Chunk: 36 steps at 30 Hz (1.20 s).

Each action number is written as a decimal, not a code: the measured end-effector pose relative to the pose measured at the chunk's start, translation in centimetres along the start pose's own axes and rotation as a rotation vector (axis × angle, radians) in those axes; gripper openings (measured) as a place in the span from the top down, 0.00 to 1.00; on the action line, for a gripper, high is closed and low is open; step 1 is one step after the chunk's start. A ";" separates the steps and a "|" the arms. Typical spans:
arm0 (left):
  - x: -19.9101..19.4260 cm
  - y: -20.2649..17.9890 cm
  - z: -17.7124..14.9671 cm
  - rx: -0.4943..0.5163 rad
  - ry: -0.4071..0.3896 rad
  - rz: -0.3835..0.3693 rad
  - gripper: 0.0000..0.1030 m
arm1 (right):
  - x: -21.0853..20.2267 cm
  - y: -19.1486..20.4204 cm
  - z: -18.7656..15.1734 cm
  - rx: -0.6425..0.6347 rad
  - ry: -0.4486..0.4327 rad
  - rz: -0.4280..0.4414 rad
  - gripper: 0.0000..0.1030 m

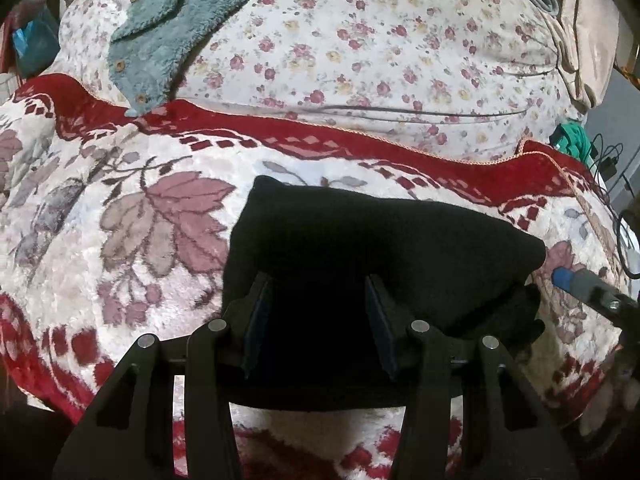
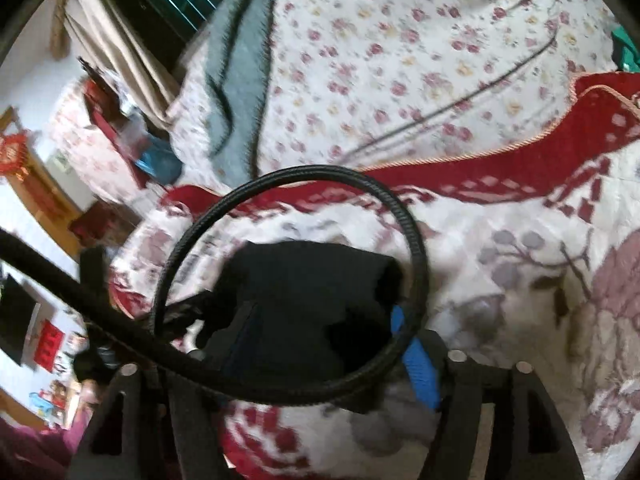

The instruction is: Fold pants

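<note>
The black pants (image 1: 372,240) lie as a folded bundle on the red and white floral blanket (image 1: 132,220). My left gripper (image 1: 320,300) is open, its two fingers standing apart over the near edge of the bundle. The other gripper's blue-tipped finger (image 1: 564,278) shows at the bundle's right end. In the right wrist view the pants (image 2: 304,304) sit between the fingers of my right gripper (image 2: 324,344); one blue pad (image 2: 418,360) is at the bundle's right side, and the left finger is dark against the cloth. The jaws stand wide apart.
A black corrugated cable (image 2: 296,384) loops across the right wrist view in front of the pants. A grey-green fleece garment (image 1: 160,28) lies on the rose-print sheet (image 1: 380,60) beyond the blanket. Cables (image 1: 608,164) and a green cloth (image 1: 572,140) sit at the bed's right edge.
</note>
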<state>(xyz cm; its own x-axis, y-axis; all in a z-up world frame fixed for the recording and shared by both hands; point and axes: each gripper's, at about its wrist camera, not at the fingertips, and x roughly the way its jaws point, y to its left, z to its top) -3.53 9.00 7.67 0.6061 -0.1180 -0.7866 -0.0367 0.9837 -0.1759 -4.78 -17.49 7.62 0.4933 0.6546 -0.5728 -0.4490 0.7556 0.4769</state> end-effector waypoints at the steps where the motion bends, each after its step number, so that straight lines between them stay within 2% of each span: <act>1: -0.1 0.1 0.0 -0.003 -0.001 -0.001 0.55 | 0.1 0.3 0.0 0.001 0.001 0.011 0.27; 6: -0.9 0.6 0.3 -0.005 -0.016 0.011 0.55 | 1.3 0.9 -0.6 -0.010 0.037 -0.018 0.26; 8: -1.1 0.7 0.3 0.004 -0.021 0.017 0.55 | 1.6 1.0 -0.8 -0.010 0.041 -0.018 0.24; 10: -1.2 0.6 0.3 0.013 -0.029 0.019 0.55 | 1.7 0.9 -1.0 -0.006 0.039 -0.023 0.18; 13: -1.3 0.7 0.3 0.014 -0.031 0.008 0.55 | 1.8 0.4 -1.2 0.005 0.044 -0.026 0.17; 21: -0.8 1.6 0.3 -0.011 -0.003 0.003 0.55 | 2.1 -0.5 -1.6 0.035 0.051 -0.029 0.17; 25: -0.6 2.1 0.2 -0.031 0.008 0.003 0.55 | 2.3 -0.8 -1.7 0.041 0.044 -0.032 0.09; 33: 0.4 2.6 0.3 -0.051 0.030 -0.039 0.55 | 2.8 -2.1 -2.0 0.101 0.047 -0.020 0.08; 34: 0.5 2.6 0.3 -0.049 0.025 -0.041 0.53 | 3.0 -2.5 -2.0 0.115 0.050 -0.013 0.08; 36: 0.6 2.5 0.4 -0.047 0.015 -0.056 0.42 | 3.2 -2.9 -2.1 0.135 0.052 -0.002 0.08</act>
<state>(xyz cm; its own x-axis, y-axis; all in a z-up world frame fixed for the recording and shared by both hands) -2.94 11.47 6.94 0.5960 -0.1748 -0.7837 -0.0405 0.9682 -0.2468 -3.49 -17.63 3.01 0.4537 0.6536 -0.6058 -0.3421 0.7555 0.5588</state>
